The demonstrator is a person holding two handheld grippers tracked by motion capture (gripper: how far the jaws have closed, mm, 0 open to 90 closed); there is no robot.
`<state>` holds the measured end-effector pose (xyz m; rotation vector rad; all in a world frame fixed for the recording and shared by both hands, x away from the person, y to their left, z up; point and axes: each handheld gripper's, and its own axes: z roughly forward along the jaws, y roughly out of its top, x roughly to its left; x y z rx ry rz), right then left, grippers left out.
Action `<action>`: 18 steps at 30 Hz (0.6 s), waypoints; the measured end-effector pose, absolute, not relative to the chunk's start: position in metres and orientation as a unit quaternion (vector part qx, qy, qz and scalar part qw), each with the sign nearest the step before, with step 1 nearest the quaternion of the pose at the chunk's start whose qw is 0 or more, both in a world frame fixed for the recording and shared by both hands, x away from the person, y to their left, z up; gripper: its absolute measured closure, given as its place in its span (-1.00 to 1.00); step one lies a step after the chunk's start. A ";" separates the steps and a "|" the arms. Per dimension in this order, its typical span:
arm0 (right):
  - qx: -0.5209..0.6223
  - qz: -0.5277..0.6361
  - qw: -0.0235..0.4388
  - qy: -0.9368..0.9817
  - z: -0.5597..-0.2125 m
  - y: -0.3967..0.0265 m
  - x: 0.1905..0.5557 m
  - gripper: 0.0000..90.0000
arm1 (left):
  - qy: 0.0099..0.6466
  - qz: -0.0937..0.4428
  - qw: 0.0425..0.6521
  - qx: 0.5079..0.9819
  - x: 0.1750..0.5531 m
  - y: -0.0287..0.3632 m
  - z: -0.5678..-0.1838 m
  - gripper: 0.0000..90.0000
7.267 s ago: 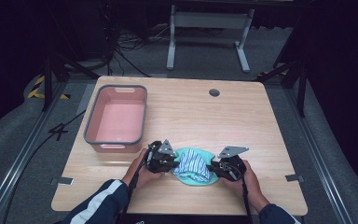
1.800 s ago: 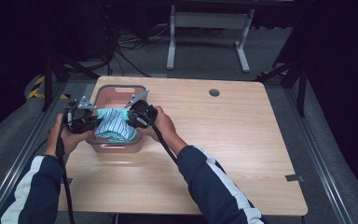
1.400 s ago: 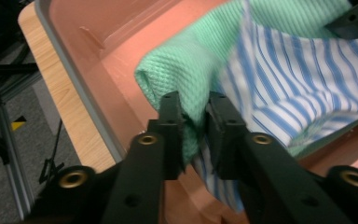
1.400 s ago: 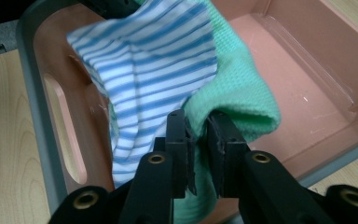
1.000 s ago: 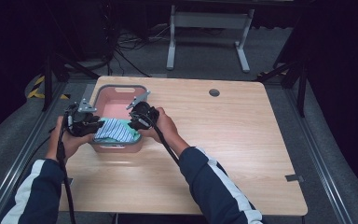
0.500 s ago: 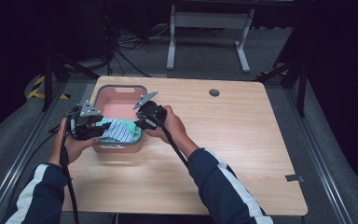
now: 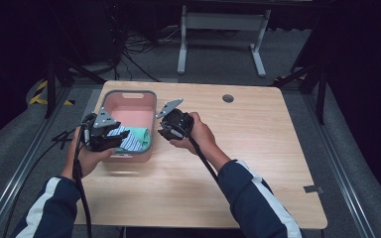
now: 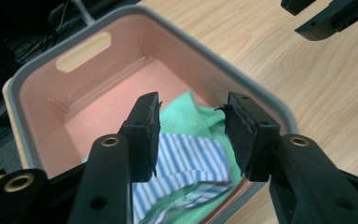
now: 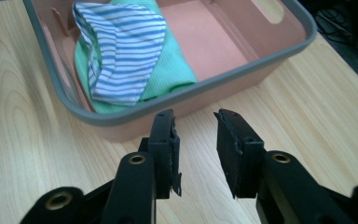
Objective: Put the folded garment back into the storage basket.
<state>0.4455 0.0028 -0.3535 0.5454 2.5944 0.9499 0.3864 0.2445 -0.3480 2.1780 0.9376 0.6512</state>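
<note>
A folded cloth, green with a blue-and-white striped part (image 7: 135, 139) (image 8: 191, 154) (image 9: 121, 51), lies in the near end of a pink bin with a grey rim (image 7: 129, 94) (image 8: 42, 65) (image 9: 205, 88). My left gripper (image 7: 111, 141) (image 8: 192, 105) hovers over the bin's near corner above the cloth. Its jaws have just been opening and nothing is between them. My right gripper (image 7: 165, 130) (image 9: 196, 119) is over the table just outside the bin's right wall. Its jaws have also just been opening and hold nothing.
The bin stands at the far left of the wooden table (image 7: 258, 148). The far half of the bin is bare. A round cable hole (image 7: 227, 98) sits near the table's far edge. The right gripper's jaw tips (image 8: 326, 14) show in the left gripper view.
The cloth, held between both grippers over the bin, now lies in it, let go. Both grippers have opened and drawn back, the right one moving right, off the bin.
</note>
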 end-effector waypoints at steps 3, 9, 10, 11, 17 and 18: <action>0.191 0.334 0.167 0.908 -0.350 -0.005 0.442 0.46 | 0.353 0.253 0.341 0.834 0.383 0.238 -0.345 0.21; 0.191 0.318 0.185 0.910 -0.344 -0.021 0.436 0.29 | 0.340 0.249 0.354 0.835 0.375 0.224 -0.343 0.10; 0.191 0.318 0.185 0.910 -0.344 -0.021 0.436 0.29 | 0.340 0.249 0.354 0.835 0.375 0.224 -0.343 0.08; 0.192 0.318 0.184 0.910 -0.343 -0.025 0.435 0.28 | 0.340 0.248 0.353 0.835 0.373 0.221 -0.343 0.08; 0.192 0.313 0.194 0.910 -0.336 -0.043 0.428 0.13 | 0.322 0.248 0.356 0.842 0.366 0.210 -0.342 -0.06; 0.191 0.308 0.200 0.910 -0.335 -0.045 0.427 0.11 | 0.319 0.248 0.357 0.842 0.365 0.208 -0.342 -0.07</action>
